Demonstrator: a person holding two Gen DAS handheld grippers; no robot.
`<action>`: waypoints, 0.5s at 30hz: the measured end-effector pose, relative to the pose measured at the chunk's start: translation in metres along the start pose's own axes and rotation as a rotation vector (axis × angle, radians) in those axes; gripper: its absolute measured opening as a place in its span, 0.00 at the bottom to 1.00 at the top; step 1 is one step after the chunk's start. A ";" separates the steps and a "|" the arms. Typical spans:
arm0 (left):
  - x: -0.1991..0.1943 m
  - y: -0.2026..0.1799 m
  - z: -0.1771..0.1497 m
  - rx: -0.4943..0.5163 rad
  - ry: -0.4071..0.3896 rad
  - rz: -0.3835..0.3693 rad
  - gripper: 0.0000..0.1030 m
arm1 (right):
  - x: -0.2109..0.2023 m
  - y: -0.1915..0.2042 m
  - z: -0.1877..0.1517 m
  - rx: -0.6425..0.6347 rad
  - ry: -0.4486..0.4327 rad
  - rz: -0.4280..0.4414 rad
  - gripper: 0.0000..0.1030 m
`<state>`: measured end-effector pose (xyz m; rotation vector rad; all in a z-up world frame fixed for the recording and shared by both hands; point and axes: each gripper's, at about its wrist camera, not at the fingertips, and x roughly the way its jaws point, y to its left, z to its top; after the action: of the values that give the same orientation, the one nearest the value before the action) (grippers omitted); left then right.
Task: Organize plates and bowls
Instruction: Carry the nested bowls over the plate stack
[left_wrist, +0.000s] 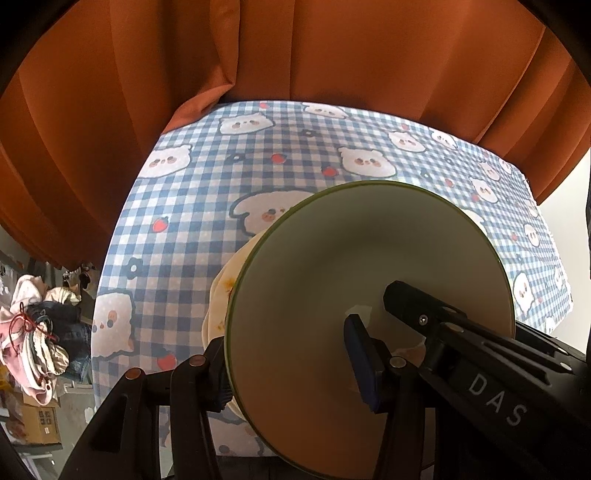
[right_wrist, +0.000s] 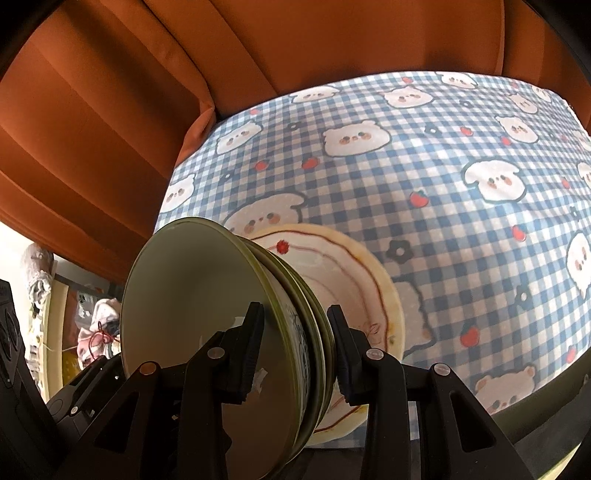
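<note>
- Left gripper (left_wrist: 291, 363) and right gripper (right_wrist: 295, 354): fingers of both clamp the stack of green-rimmed ceramic bowls (right_wrist: 229, 332).
- Stack is carried on edge above the blue-checked bench (right_wrist: 443, 166).
- Stacking appears done; setting down remains.

Both wrist cameras look steeply down along their claws, close behind the stacked bowls (left_wrist: 369, 314), sharing the checkered desk (right_wrist: 443, 177) toward twelve o'clock.
</note>
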<state>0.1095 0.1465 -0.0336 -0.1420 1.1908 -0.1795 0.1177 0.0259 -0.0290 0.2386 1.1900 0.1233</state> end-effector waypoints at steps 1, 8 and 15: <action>0.002 0.002 -0.001 0.000 0.008 -0.003 0.50 | 0.002 0.002 -0.001 0.003 0.004 -0.004 0.37; 0.013 0.011 -0.001 -0.017 0.050 -0.014 0.50 | 0.017 0.006 -0.004 0.016 0.046 -0.024 0.37; 0.018 0.007 0.008 0.006 0.040 0.000 0.50 | 0.024 0.008 0.003 0.009 0.050 -0.032 0.37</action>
<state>0.1236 0.1494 -0.0487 -0.1336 1.2301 -0.1864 0.1298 0.0382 -0.0481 0.2249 1.2436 0.0962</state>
